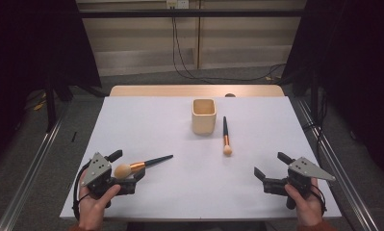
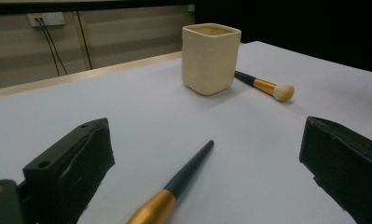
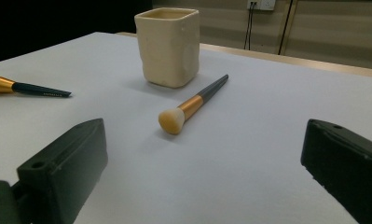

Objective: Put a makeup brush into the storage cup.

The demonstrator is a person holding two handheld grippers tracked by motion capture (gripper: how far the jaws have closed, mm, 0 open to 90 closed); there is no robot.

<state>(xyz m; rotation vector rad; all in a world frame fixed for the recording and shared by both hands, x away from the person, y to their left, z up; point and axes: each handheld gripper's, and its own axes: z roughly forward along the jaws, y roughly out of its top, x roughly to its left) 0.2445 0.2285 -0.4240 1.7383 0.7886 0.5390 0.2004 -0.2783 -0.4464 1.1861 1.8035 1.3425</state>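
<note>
Two hands low at the table's near edge. Left gripper (image 1: 124, 167) — jaws wide, straddling the near brush (image 1: 142, 165), not pressing it. Right gripper (image 1: 271, 166) — jaws wide, empty, aimed at the far brush (image 1: 225, 136) beside the cup (image 1: 203, 116). No legible writing.

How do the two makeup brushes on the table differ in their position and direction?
The left brush lies between the open jaws of the left tongs, far from the cup; the right brush lies just beside the cup, apart from both tongs. The left brush lies nearly across the table, head to the left; the right brush points its head toward the person. Both have dark handles, gold ferrules and cream heads.
</note>
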